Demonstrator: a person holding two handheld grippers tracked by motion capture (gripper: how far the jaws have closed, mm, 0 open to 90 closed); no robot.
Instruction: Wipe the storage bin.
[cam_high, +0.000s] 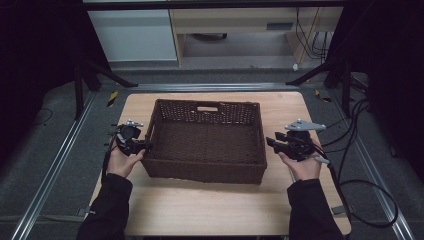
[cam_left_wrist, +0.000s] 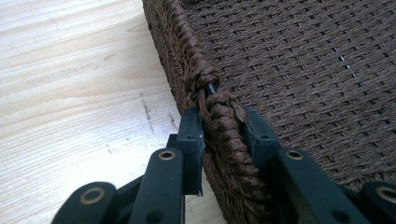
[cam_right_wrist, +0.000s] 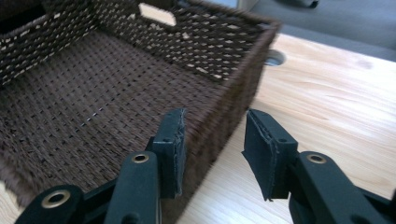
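Because the wicker basket (cam_high: 206, 142) is wide and held at one side alone, the step in hand, as I judge it, is getting a matching hold on its other side before any lift or shift. Taken against the wooden table (cam_high: 210, 210), the basket sits near the middle of the top, a little toward the far edge. Its long axis runs across the table from the person's left to right, its open mouth faces up, and the wall with the handle cut-out (cam_high: 207, 108) is the far one.

The left gripper (cam_high: 141, 146) is clamped on the basket's left rim near the near corner; in the left gripper view its pads press the braided rim (cam_left_wrist: 219, 121) from both sides, one inside the basket and one outside over the table.

The right gripper (cam_high: 272, 142) is parted and grips nothing. In the right gripper view its jaws straddle the line of the right wall (cam_right_wrist: 233, 98) without touching it, raised above the rim.

To do it well, I would bring the right gripper down until the rim sits deep between the pads, opposite the left hold, then close firmly. Both sides should rise together, kept level, since woven rims flex.
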